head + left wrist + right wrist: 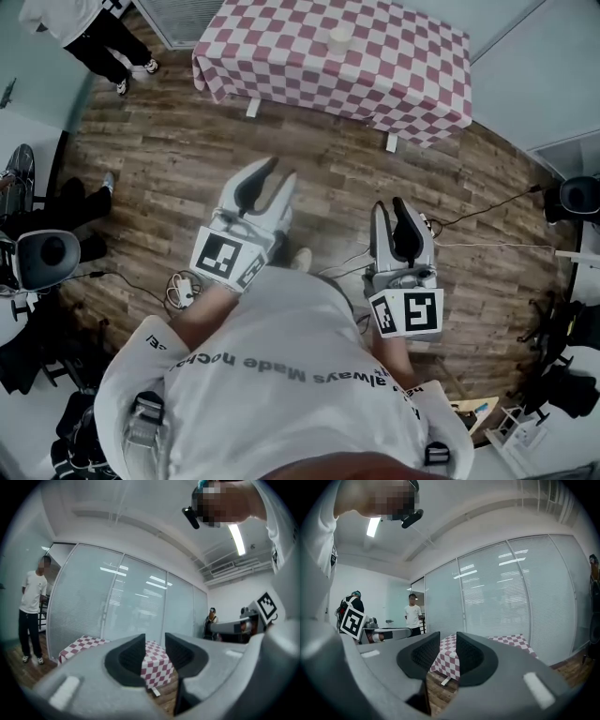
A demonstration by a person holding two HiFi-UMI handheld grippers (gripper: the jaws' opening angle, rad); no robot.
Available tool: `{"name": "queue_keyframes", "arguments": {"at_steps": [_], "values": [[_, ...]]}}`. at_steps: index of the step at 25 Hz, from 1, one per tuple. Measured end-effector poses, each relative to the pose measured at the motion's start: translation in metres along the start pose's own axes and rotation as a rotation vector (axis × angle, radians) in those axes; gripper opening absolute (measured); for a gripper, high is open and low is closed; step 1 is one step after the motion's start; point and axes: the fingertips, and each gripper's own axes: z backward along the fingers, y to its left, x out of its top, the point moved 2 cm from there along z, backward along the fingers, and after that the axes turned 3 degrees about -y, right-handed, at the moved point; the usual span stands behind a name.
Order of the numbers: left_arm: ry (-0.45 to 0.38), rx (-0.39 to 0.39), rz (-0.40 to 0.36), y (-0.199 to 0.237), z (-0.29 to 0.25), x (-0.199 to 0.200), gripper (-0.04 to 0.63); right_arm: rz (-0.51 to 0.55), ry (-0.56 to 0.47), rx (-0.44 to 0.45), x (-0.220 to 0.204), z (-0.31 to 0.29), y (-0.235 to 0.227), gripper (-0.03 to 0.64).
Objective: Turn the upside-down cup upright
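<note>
Your left tongs (pixel 281 172): jaws drawn together to a narrow slit, with nothing between the pads. They are held level above the wooden floor (pixel 169 159) and touch nothing. In the left gripper view, the left tongs (pixel 154 640) show only checked cloth and floor through the slit.

Your right tongs (pixel 389 204): likewise closed to a slit and empty, held level, in contact with nothing. The right gripper view shows the right tongs (pixel 448 637) with no object between the pads.

The two tongs sit side by side in front of your chest, apart from each other. Each carries one marker cube (pixel 225 258) at its near end.

Count: two tongs, two marker cubes, one desk, one cup.

Desk (pixel 412 75): far from you across the floor, covered with a pink-and-white checked cloth that hangs over its edges. It also appears past the jaws in the left gripper view (pixel 75 646) and the right gripper view (pixel 511 641).

Cup (pixel 339 37): single and pale, standing on the cloth toward the far side of the desk, near its middle, well apart from both tongs. It is too small here for you to tell which way up it stands.

Surroundings, head view: two other people at the left. One stands (pixel 103 42) beyond the desk's far left corner. The other is visible only as dark legs (pixel 70 202) at the left edge. Cables (pixel 180 291) lie on the floor just left of the left tongs.
</note>
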Motion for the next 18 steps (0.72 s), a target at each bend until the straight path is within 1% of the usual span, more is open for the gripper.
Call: {"name": "queue_keyframes", "arguments": {"at_steps": [2, 5, 8, 13, 18], "values": [[-0.001, 0.000, 0.005, 0.008, -0.007, -0.001, 0.133, -0.006, -0.002, 0.004, 0.001, -0.012, -0.003, 0.109], [0.003, 0.002, 0.024, 0.025, -0.019, -0.006, 0.133, -0.040, -0.002, 0.022, 0.001, -0.036, -0.003, 0.109], [0.005, -0.003, 0.034, 0.048, -0.037, -0.007, 0.133, -0.035, 0.006, 0.027, 0.000, -0.067, -0.005, 0.107], [-0.008, -0.007, 0.031, 0.101, -0.071, 0.005, 0.133, -0.017, 0.015, 0.032, 0.006, -0.131, -0.010, 0.107], [-0.011, -0.016, 0.044, 0.159, -0.095, 0.011, 0.133, -0.006, 0.021, 0.040, 0.009, -0.196, 0.000, 0.106]]}}
